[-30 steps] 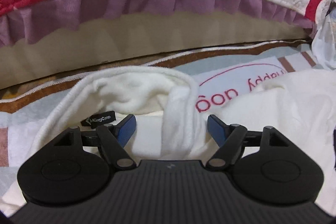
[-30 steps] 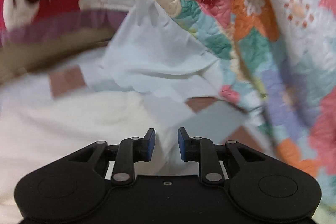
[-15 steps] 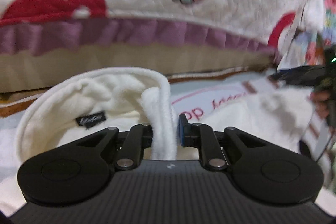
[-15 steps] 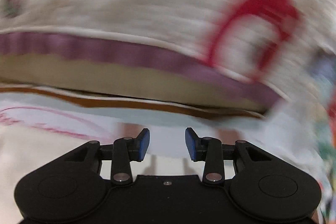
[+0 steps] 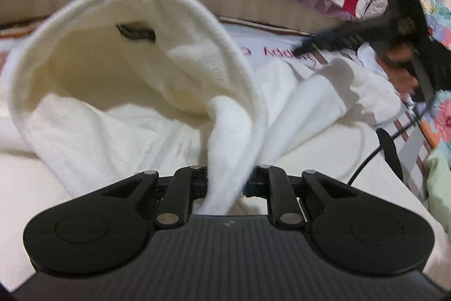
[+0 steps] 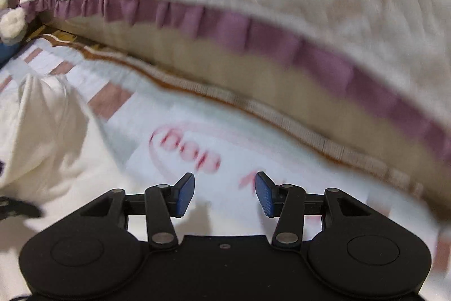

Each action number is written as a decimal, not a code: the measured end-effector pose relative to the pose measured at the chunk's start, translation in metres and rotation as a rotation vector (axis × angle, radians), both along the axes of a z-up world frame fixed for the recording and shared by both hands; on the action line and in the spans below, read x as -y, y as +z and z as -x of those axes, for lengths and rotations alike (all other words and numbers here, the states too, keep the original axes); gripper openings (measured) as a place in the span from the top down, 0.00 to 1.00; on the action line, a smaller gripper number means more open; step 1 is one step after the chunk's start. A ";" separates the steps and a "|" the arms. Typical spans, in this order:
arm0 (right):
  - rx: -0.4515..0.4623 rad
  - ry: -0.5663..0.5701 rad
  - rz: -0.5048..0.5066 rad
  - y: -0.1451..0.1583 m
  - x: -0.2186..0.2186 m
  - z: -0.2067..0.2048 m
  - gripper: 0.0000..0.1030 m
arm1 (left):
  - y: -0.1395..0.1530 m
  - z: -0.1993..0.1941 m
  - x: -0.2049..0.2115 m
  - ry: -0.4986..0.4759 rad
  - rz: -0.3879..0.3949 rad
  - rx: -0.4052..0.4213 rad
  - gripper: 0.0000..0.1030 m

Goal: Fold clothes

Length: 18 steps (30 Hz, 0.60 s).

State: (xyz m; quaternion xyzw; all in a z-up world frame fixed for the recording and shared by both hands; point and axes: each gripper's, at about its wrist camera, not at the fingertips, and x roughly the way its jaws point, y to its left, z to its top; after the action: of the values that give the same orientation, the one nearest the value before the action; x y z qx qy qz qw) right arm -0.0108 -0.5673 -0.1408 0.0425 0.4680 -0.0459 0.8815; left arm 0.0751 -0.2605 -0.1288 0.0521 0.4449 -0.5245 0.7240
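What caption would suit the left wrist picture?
Left tool pinching a white fleece garment at its collar edge above a printed bedsheet.

Fleece of the white garment [image 5: 225,148] hides the left gripper's [image 5: 225,184] pads, the right gripper [image 5: 394,27] is motion-blurred far right, and the collar label's [image 5: 136,33] lettering is unreadable.

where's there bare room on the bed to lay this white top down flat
Bare sheet lies ahead of the open right gripper, around the red lettering, between the white garment and the brown-trimmed sheet edge. It is crowded around the left gripper, which pinches bunched fleece.
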 end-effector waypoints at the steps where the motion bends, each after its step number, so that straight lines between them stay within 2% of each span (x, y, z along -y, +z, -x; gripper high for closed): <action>1: -0.023 0.008 -0.034 -0.005 -0.002 0.013 0.49 | -0.002 0.000 0.000 -0.006 -0.009 -0.006 0.85; 4: -0.100 0.061 -0.069 -0.020 -0.011 0.047 0.49 | -0.008 0.002 0.001 -0.023 -0.038 -0.023 0.82; 6: -0.157 0.077 -0.115 -0.031 -0.011 0.060 0.49 | -0.009 0.003 0.000 -0.034 -0.054 -0.030 0.68; 9: -0.171 0.089 -0.137 -0.038 -0.015 0.074 0.45 | -0.009 0.003 -0.004 -0.022 -0.049 -0.038 0.64; 12: -0.187 0.114 -0.165 -0.035 -0.017 0.079 0.42 | -0.003 -0.001 -0.010 0.006 -0.009 -0.053 0.55; 14: -0.200 0.132 -0.172 -0.034 -0.018 0.081 0.42 | -0.001 -0.008 -0.014 0.059 0.047 -0.069 0.48; 17: -0.197 0.124 -0.182 -0.033 -0.018 0.083 0.41 | -0.006 -0.014 -0.016 0.082 0.100 -0.110 0.52; 18: -0.193 0.124 -0.175 -0.032 -0.019 0.084 0.41 | -0.008 -0.016 -0.017 0.085 0.116 -0.124 0.62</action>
State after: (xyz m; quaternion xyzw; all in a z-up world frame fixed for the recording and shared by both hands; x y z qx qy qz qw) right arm -0.0951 -0.5484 -0.1730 0.0852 0.5544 0.0458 0.8266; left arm 0.0908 -0.2437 -0.1366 -0.0414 0.4596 -0.5202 0.7186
